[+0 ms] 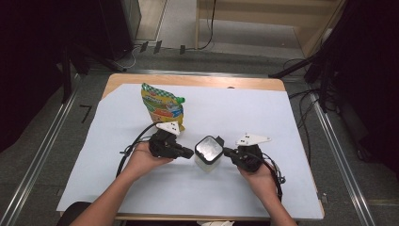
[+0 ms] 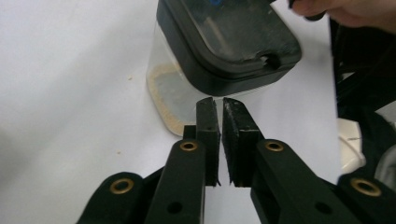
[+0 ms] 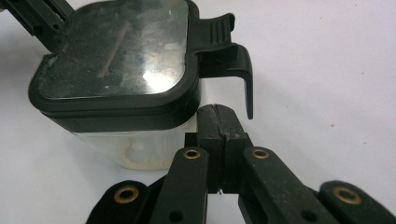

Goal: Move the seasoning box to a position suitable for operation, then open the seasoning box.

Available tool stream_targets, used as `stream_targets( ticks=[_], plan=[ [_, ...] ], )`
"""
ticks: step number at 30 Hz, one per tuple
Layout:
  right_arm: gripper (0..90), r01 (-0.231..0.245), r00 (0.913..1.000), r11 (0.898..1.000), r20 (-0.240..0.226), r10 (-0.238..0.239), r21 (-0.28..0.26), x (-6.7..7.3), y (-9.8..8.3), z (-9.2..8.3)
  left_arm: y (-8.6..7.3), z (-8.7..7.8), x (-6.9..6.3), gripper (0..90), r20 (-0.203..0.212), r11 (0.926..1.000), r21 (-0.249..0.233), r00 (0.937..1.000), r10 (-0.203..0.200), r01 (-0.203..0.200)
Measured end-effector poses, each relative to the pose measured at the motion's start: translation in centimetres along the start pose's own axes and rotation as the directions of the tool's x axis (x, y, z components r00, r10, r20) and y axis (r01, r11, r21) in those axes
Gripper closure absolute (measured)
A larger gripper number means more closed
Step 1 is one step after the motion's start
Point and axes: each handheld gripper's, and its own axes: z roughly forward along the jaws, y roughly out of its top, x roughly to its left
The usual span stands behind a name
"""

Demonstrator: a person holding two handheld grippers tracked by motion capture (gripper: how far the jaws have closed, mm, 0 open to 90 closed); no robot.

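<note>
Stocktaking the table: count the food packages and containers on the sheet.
2. A clear container with a black lid stands between the two grippers, and a green and yellow pouch stands behind the left gripper. Nothing looks hidden.

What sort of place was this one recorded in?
Probably a lab recording bay, not a kitchen: the table wears a white sheet, metal rails flank it, and cables run over the floor behind.

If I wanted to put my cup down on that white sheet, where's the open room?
Free patches: the right part of the white sheet, and the near left corner. Crowded: the middle, where the left claw and right claw flank the lidded container, with the snack bag just behind.
</note>
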Motion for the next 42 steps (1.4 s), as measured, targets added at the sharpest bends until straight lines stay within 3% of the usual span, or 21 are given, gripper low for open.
stream_targets(
  ticks=[17,22,29,42],
  plan=[
    [90.0,-0.015,0.9998,0.999,0.012,0.014,0.034,0.1,0.0,0.8,-0.2,0.1,0.1,86.5,-0.017,0.9998,-0.020,0.9998,0.004,-0.004],
    [90.0,-0.013,0.9999,0.999,0.007,0.013,0.050,0.3,0.0,0.9,-0.4,0.1,0.2,88.2,-0.013,0.9993,-0.036,0.9998,-0.012,0.011],
    [90.0,-0.012,0.9999,0.998,-0.001,0.012,0.054,0.5,-0.1,0.7,-0.4,0.1,0.3,86.3,-0.047,0.9985,-0.049,0.9985,-0.027,0.025],
    [90.0,0.004,0.9997,0.997,-0.026,-0.002,0.071,1.4,-0.3,0.3,-0.4,0.1,0.9,86.4,-0.064,0.9969,-0.068,0.9969,-0.045,0.040]
  ],
)
